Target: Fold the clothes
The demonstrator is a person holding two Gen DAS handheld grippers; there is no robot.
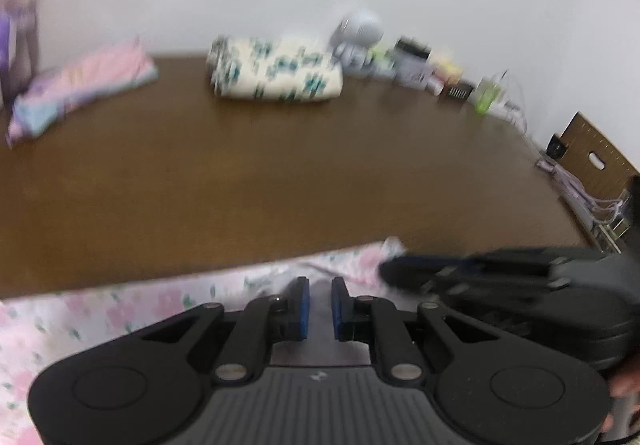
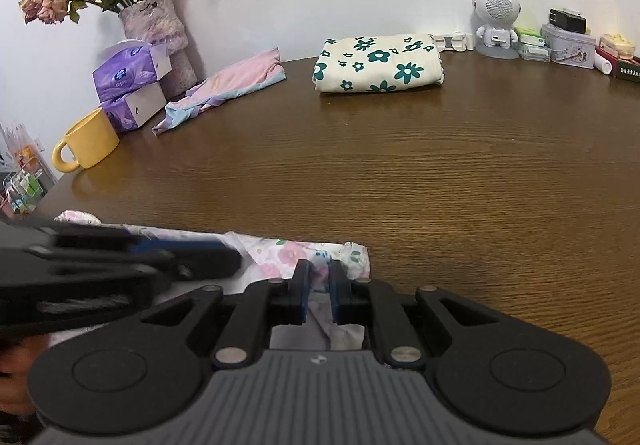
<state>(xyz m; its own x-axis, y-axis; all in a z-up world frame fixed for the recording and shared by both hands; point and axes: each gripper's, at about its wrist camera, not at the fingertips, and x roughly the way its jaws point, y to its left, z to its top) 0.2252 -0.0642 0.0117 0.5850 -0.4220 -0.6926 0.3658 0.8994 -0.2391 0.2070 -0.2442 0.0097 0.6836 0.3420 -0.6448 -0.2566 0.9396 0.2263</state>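
The right gripper (image 2: 319, 277) sits at the table's near edge, its jaws closed to a narrow gap with a fold of the pink floral cloth (image 2: 304, 251) pinched between the blue pads. That cloth lies flat along the near edge of the brown wooden table (image 2: 440, 185), running left under the left gripper (image 2: 224, 255), which reaches in sideways from the left, just beside the right one. In the left wrist view, which is blurred, the left gripper (image 1: 319, 297) hovers over the same cloth (image 1: 160, 301); its jaws stand slightly apart, with grey-white fabric showing in the gap, but the blur makes it impossible to tell whether they grip it. The right gripper (image 1: 404, 271) comes in from the right there, its tip on the cloth's corner.

Beyond the cloth the table is bare wood. At far left stands a yellow mug (image 2: 86, 143), with two purple tissue packs (image 2: 130, 85) stacked just behind it. A pink and blue garment (image 2: 228, 89) lies loosely folded beside them, well apart from a neatly folded cream bundle with teal flowers (image 2: 378, 63) near the far edge. Against the wall are a vase (image 2: 156, 33) of dried roses at left, and a white robot-shaped speaker (image 2: 496, 23) and a tin (image 2: 568, 49) at right
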